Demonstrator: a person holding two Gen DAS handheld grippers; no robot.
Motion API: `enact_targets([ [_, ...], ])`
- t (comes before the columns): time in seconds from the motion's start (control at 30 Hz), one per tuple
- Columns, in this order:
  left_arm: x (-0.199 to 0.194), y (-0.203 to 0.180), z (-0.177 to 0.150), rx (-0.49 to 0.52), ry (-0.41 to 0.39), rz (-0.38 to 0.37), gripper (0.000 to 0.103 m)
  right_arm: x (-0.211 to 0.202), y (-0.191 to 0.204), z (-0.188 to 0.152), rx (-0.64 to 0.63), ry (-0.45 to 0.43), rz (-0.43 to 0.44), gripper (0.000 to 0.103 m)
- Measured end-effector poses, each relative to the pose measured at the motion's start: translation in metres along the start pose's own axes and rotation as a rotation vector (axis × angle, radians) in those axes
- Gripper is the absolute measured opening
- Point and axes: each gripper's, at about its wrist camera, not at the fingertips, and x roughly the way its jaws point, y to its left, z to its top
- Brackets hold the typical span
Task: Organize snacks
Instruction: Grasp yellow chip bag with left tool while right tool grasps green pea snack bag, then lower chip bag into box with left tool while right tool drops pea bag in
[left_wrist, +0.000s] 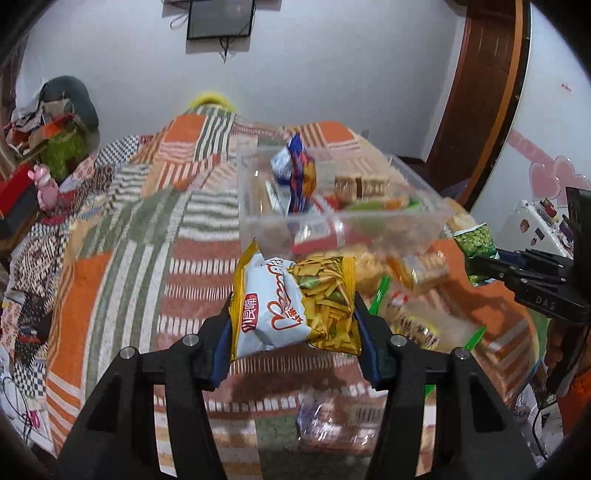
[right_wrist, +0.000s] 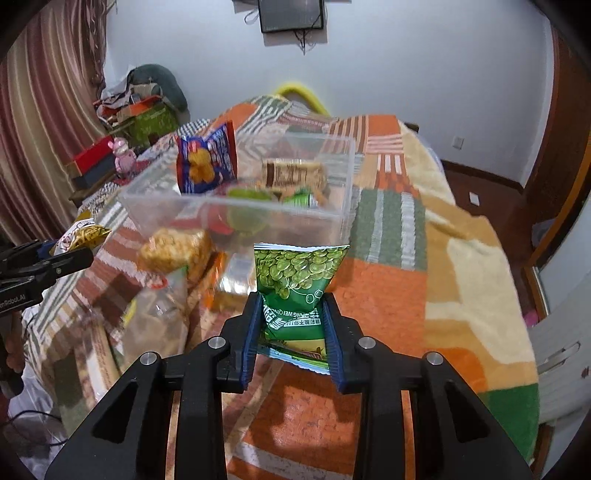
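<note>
Clear plastic box: on the patchwork bed, ahead of both packets.
Left gripper: jaws clamped on white-and-yellow crisp packet, near the box.
Right gripper: jaws clamped on green pea packet, just before the box's front wall.

The bedspread is a patchwork of orange, green, cream and brick-red stripes. The left packet is yellow and white with red lettering, the pea packet is green, and the one in the clear bin is blue with orange bits. Gripper pads are blue on black.
</note>
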Motion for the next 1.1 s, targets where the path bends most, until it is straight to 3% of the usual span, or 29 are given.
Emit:
enact_targets([
  [0.53, 0.014, -0.02, 0.06, 0.016, -0.083, -0.041, 0.055, 0.01, 0.027, 0.051, -0.025, -0.092, 0.044, 0.029],
  [1.1, 0.093, -0.034, 0.087, 0.05, 0.002, -0.068, 0.055, 0.065, 0.014, 0.078, -0.013, -0.023, 0.022, 0.029],
])
